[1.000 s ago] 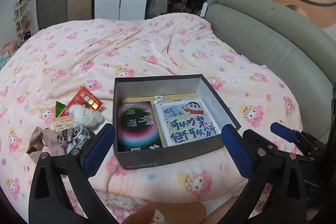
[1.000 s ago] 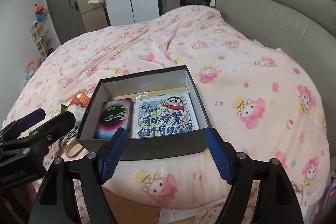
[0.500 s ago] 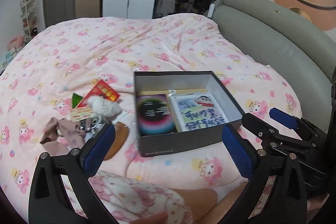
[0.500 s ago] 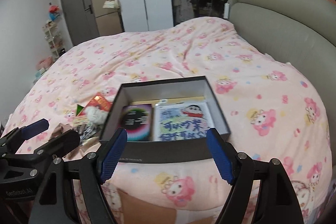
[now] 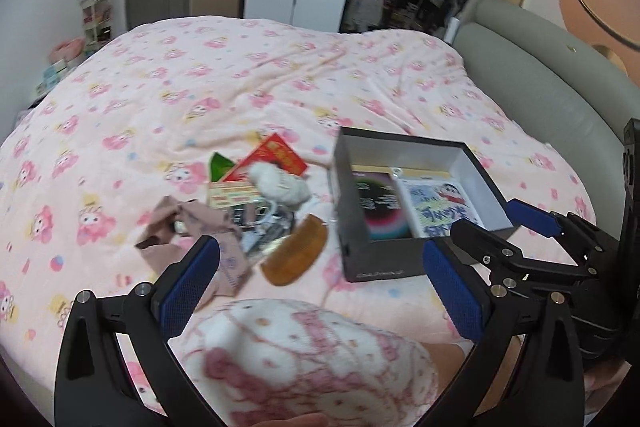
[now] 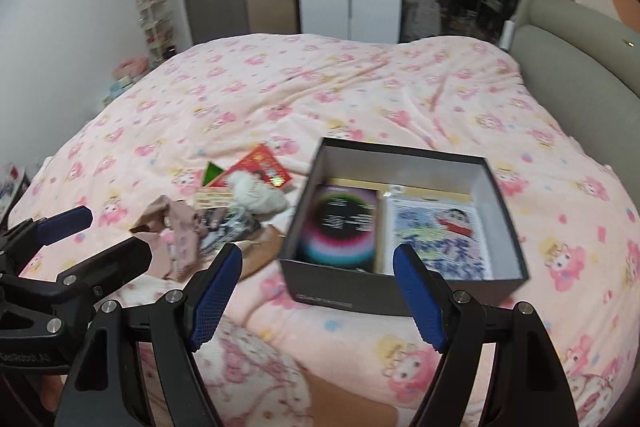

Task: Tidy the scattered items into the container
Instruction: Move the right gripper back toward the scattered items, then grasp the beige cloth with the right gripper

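L gripper (image 5: 320,279) & R gripper (image 6: 318,291) both jaws wide apart, empty, above pink quilt (image 5: 200,87); open dark box (image 6: 404,291) w/ two cards inside, scattered pile (image 5: 256,211) just beside its left wall.

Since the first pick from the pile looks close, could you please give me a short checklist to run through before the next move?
1. Left gripper open and holding nothing: ok.
2. Right gripper open and holding nothing: ok.
3. Dark open-topped cardboard box upright on the pink patterned bedspread: ok.
4. Room left in the box beside the black card with the rainbow ring and the cartoon picture card: cannot tell; they cover most of its floor.
5. Amber wooden comb lies at the pile's near edge with nothing on top of it: ok.
6. Fluffy white pom-pom separate from the tangle beneath: cannot tell, blurred.
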